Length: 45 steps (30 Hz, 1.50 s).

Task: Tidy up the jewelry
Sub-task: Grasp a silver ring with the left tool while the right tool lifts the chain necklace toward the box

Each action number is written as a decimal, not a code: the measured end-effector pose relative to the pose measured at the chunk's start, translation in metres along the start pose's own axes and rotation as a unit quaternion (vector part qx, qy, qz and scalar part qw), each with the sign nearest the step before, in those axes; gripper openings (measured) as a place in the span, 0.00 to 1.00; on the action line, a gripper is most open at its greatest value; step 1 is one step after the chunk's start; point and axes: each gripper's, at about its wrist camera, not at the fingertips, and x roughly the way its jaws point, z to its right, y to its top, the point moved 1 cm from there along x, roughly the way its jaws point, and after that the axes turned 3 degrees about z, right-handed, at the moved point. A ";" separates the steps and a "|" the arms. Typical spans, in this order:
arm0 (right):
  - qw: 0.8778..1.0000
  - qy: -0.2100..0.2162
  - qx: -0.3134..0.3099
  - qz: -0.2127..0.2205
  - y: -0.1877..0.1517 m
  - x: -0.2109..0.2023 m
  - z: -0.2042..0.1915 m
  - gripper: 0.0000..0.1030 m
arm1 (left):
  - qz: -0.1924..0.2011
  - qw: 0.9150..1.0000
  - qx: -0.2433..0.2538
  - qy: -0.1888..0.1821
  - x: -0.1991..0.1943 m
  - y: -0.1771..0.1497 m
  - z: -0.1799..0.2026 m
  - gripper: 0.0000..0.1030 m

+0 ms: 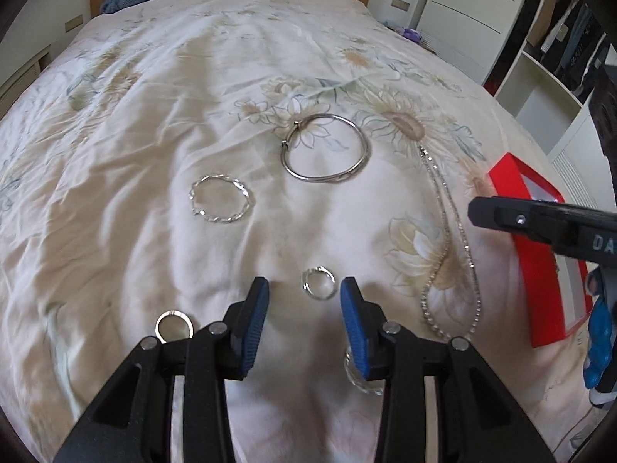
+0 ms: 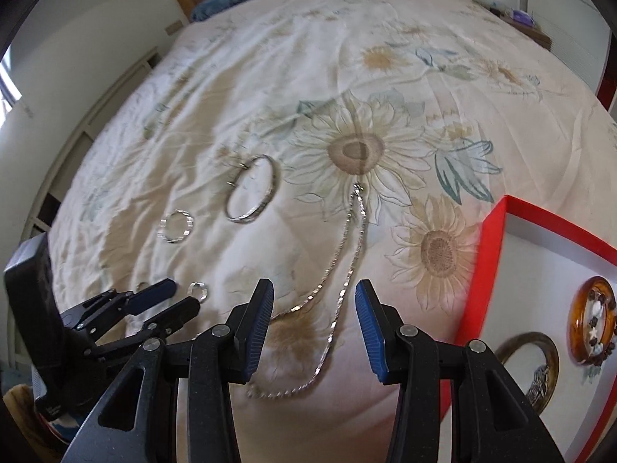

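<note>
Pick step, nothing held. Left gripper point(image 1: 304, 289) jaws spread, small ring point(image 1: 318, 288) lying flat between the tips on the bed point(image 1: 154, 135); next: lower and pinch. Right gripper point(image 2: 314, 291) jaws spread over chain necklace point(image 2: 339, 270), long axis running away from red box point(image 2: 497, 239) toward the headboard.

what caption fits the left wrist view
Open left gripper frames a small silver ring on the floral bedspread, red box alongside.
</note>
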 end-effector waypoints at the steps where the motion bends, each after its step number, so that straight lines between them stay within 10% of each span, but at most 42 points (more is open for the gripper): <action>1: 1.000 -0.006 0.001 -0.006 0.001 0.005 0.000 0.43 | -0.001 1.000 0.009 0.001 0.004 0.001 0.001 0.35; 17: 0.996 -0.043 -0.017 -0.070 0.008 0.053 -0.003 0.43 | 0.000 0.999 0.046 -0.013 0.021 -0.001 0.002 0.18; 22: 0.997 -0.029 -0.031 -0.061 0.003 0.053 -0.010 0.05 | 0.008 0.999 0.040 -0.018 0.018 0.000 0.001 0.18; 25: 0.998 -0.015 -0.034 -0.044 0.001 0.051 -0.014 0.05 | 0.011 0.999 0.031 -0.019 0.012 0.001 -0.002 0.18; 45: 0.993 0.051 -0.031 0.101 0.006 -0.103 -0.017 0.04 | 0.074 0.997 0.034 0.008 -0.095 0.027 0.042 0.18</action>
